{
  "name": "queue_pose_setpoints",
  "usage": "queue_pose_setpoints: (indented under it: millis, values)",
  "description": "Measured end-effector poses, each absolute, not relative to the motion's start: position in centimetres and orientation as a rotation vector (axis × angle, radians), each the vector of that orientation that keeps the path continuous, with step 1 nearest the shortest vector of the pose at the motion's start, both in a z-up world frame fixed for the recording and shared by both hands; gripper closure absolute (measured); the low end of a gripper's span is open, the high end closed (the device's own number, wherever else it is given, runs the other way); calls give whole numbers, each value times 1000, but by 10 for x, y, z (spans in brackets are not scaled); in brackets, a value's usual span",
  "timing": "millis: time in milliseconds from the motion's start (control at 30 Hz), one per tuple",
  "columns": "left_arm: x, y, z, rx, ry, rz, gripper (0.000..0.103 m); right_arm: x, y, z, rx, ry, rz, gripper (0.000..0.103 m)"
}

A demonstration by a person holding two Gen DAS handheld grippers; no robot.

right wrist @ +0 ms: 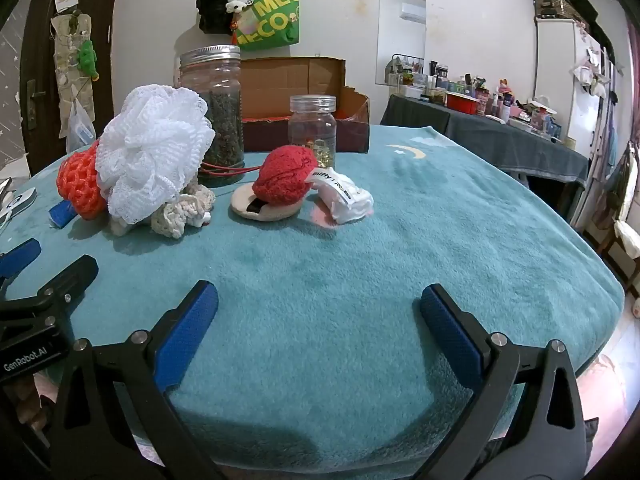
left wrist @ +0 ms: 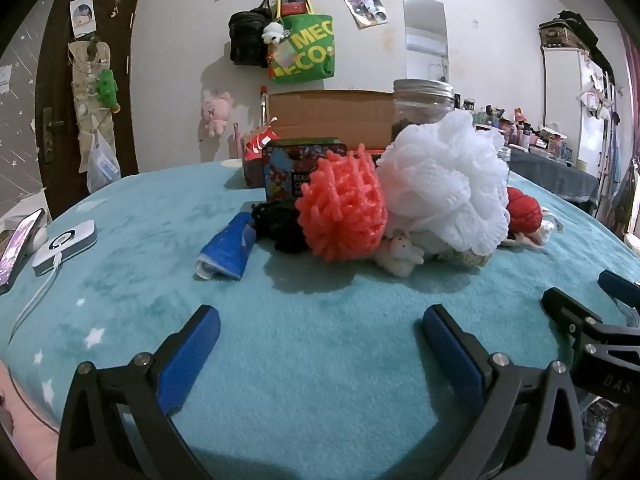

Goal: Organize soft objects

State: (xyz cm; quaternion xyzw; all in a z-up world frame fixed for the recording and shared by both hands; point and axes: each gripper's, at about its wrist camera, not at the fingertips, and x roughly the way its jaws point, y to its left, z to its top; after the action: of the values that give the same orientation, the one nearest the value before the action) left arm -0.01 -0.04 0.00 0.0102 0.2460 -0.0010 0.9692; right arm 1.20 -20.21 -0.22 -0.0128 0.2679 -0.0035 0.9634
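Observation:
A pile of soft things lies mid-table on the teal blanket [left wrist: 320,340]. A white mesh bath pouf [left wrist: 444,180] [right wrist: 154,152] sits beside a coral yarn pompom [left wrist: 344,208] [right wrist: 78,184]. A black fuzzy item [left wrist: 278,224], a blue cloth roll [left wrist: 226,250] and a small white plush bunny [left wrist: 400,254] lie around them. A red knitted ball [right wrist: 286,178] rests on a beige pad [right wrist: 262,206], next to a crumpled white cloth with a label [right wrist: 346,196]. A cream crochet piece [right wrist: 180,214] lies under the pouf. My left gripper [left wrist: 320,344] and right gripper [right wrist: 320,320] are both open and empty, short of the pile.
An open cardboard box [right wrist: 296,80] stands at the back, with a large jar [right wrist: 216,120] and a small jar [right wrist: 314,130] in front of it. A printed tin [left wrist: 304,164] stands behind the pompom. A phone [left wrist: 18,244] and a white device [left wrist: 66,246] lie at the left edge.

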Motion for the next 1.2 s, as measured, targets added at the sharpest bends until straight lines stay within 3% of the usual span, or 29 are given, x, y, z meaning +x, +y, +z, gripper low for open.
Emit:
queue_pose_setpoints:
  millis: [1200]
  values:
    - [0, -1, 0, 9, 504, -4, 0, 13, -202, -3, -23, 548, -6, 0]
